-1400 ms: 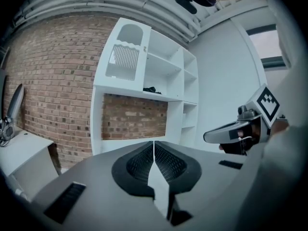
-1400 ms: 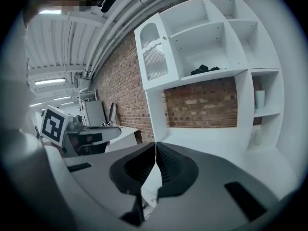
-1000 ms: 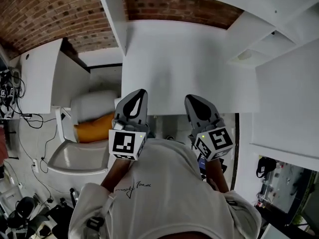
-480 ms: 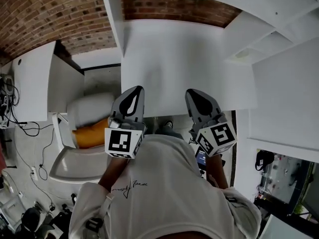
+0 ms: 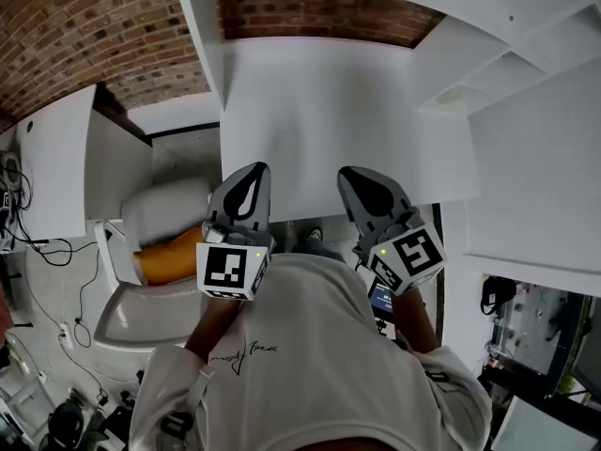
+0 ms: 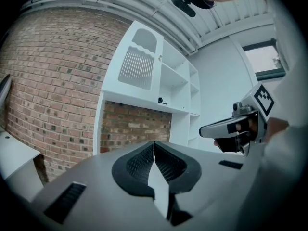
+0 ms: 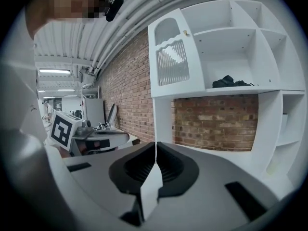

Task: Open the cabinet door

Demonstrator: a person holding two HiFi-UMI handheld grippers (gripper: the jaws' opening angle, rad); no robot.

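The cabinet door is a white panel with an arched top and a slatted window, standing closed at the upper left of a white shelf unit. A small knob sits on its right edge. The same door shows in the left gripper view. My left gripper and right gripper hang side by side in front of my chest, well short of the door. Both are shut with nothing between the jaws, which meet in the left gripper view and in the right gripper view.
A white countertop of the unit lies below the grippers, with a brick wall behind it. A dark bundle rests on one open shelf. At the left stand a white table and a white seat with an orange cushion.
The right gripper has drifted a little to the left in the head view, and the left has edged slightly forward. Both stay shut and empty.
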